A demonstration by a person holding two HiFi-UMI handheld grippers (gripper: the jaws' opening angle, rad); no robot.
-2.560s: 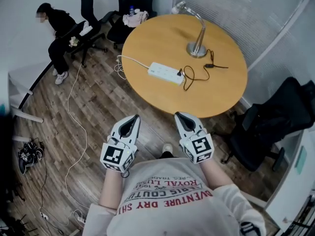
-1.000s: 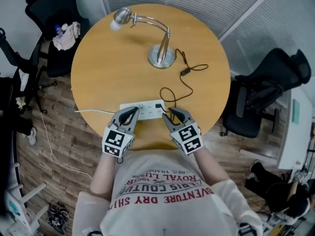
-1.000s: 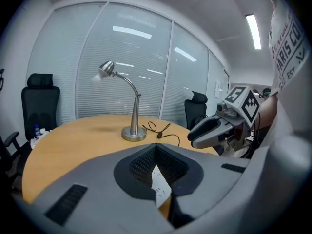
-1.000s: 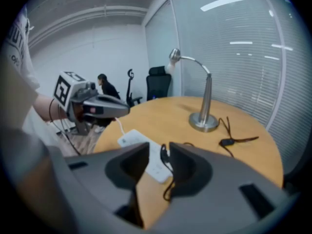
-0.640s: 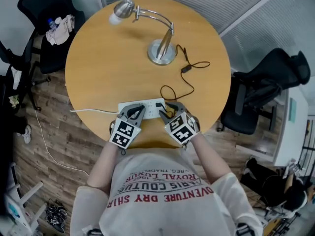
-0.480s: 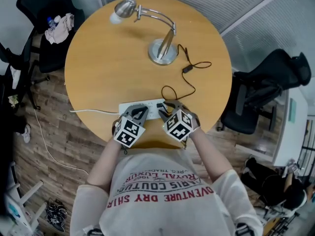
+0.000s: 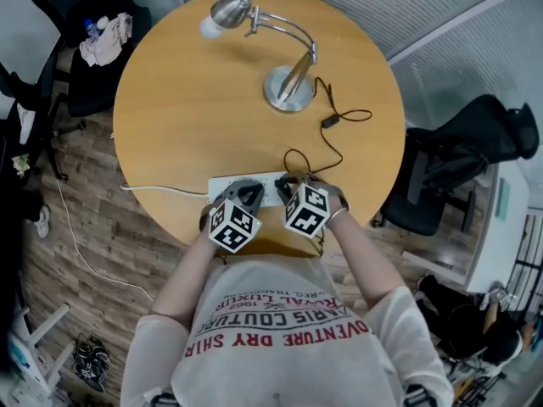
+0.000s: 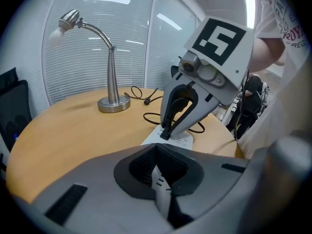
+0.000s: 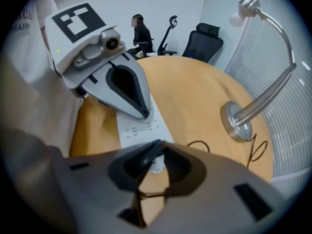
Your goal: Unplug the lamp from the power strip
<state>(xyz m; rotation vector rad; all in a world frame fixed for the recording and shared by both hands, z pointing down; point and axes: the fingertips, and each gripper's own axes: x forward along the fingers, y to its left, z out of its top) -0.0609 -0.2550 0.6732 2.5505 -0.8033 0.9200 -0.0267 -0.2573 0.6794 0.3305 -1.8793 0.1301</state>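
The white power strip (image 7: 219, 185) lies near the front edge of the round wooden table (image 7: 170, 117). The silver lamp (image 7: 290, 87) stands at the back, and its black cord (image 7: 329, 147) runs to the strip's right end. My left gripper (image 7: 249, 195) is shut, its tip resting on the strip (image 9: 139, 130). My right gripper (image 7: 287, 185) points steeply down at the strip's right end. Its jaws have just been closing, and in the left gripper view its fingertips (image 8: 165, 133) pinch the small black plug on the strip (image 8: 184, 140).
A black office chair (image 7: 458, 159) stands right of the table. Another chair with a cloth (image 7: 103, 41) on it is at the back left. The strip's white cable (image 7: 81, 227) trails over the wooden floor. A seated person (image 9: 141, 33) is far off.
The person has come up to the table. Over the last second both grippers sank onto the power strip, and the right one rolled and tipped downward over the plug end.
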